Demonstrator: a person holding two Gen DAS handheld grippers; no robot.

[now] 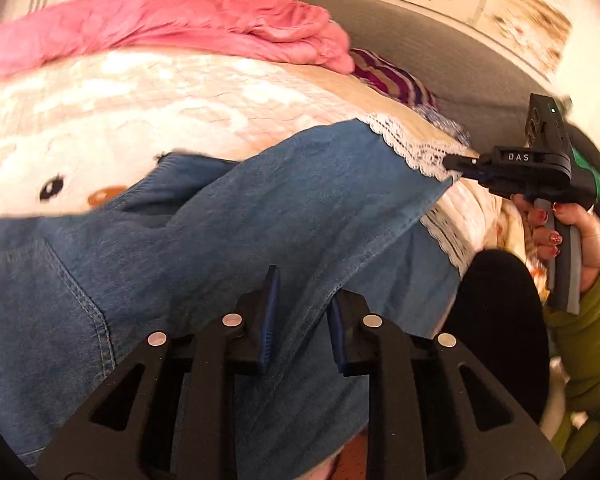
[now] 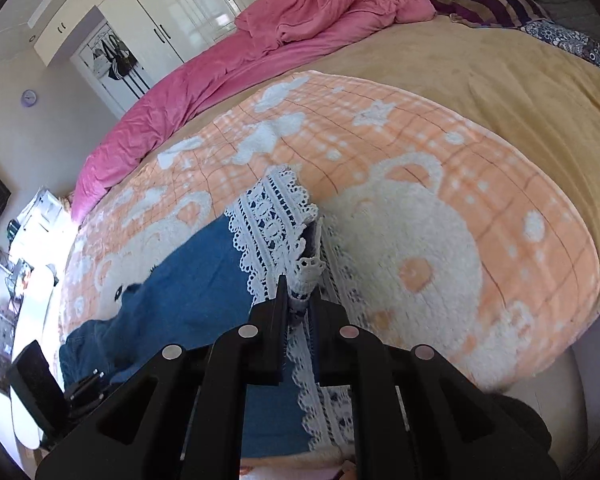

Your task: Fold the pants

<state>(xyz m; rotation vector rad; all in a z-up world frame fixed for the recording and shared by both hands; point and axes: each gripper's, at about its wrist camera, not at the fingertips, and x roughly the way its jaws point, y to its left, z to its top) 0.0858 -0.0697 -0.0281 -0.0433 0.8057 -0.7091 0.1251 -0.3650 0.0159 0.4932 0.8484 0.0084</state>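
The blue denim pants (image 1: 228,216) with a white lace hem (image 1: 404,148) lie across the bed. My left gripper (image 1: 302,300) has its jaws a little apart around a raised ridge of the denim near the waist end; I cannot tell if it grips. My right gripper (image 2: 300,300) is shut on the lace hem (image 2: 272,216) at the leg end. It also shows in the left wrist view (image 1: 456,161), pinching the hem at the right, held by a hand with red nails. The pants' denim (image 2: 192,292) stretches left of it.
The bed carries an orange and white bear blanket (image 2: 420,200), a tan cover (image 2: 500,68), a pink duvet (image 2: 300,20) and striped pillows (image 2: 484,0). White wardrobes (image 2: 172,8) stand behind. A cluttered desk (image 2: 16,264) is at the left.
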